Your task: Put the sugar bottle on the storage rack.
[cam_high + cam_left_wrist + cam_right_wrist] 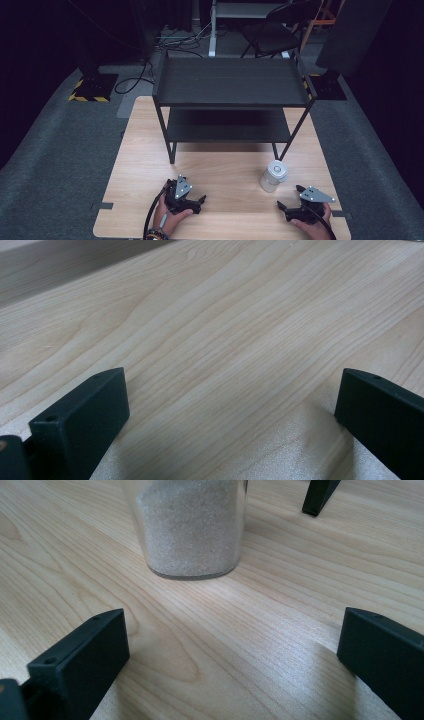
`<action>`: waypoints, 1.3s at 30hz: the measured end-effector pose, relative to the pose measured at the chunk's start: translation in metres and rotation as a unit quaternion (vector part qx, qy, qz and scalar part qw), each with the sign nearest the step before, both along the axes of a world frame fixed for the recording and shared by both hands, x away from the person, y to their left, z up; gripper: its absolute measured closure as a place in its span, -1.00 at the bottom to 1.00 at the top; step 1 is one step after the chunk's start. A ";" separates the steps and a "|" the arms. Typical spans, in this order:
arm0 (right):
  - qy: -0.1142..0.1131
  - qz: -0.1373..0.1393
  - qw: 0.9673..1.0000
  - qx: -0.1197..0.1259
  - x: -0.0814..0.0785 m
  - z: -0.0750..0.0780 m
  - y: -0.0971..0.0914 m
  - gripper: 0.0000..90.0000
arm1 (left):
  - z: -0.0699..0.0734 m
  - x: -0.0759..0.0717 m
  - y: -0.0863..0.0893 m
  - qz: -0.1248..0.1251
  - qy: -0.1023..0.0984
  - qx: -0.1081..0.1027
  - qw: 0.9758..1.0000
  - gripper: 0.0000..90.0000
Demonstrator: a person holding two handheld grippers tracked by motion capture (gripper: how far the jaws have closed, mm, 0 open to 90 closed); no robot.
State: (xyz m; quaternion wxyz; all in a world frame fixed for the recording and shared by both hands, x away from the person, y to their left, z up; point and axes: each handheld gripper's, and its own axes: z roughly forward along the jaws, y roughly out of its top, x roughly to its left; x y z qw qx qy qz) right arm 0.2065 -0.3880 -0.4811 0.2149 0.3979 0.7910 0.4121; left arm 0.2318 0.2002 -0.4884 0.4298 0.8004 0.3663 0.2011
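Both pairs of jaws stand spread and empty, and my right gripper (293, 198), at lower right of the high view, is nearer than my left gripper (196, 198) to the upright clear sand-filled jar with white lid (273, 176), standing just up-left of it on the pale wooden table (225, 175).

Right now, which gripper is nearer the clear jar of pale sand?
Right. The right gripper sits just right of and nearer the person than the jar; the left gripper lies well off to the jar's left.
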 end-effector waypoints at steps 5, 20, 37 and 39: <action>0.000 0.001 1.000 0.001 0.000 0.000 -0.001 -1.00 | 0.000 0.000 0.000 0.000 0.000 0.000 1.000 -0.98; -0.006 0.040 0.998 0.040 0.008 0.005 -0.011 -0.98 | 0.000 0.000 0.000 0.000 0.000 0.000 1.000 -0.98; -0.041 0.058 0.994 0.079 0.031 0.026 0.006 -0.85 | 0.000 0.000 0.000 0.000 0.000 0.000 1.000 -0.98; -0.043 0.060 0.994 0.078 0.034 0.027 0.008 -0.83 | 0.000 0.000 0.000 0.000 0.000 -0.001 1.000 -0.98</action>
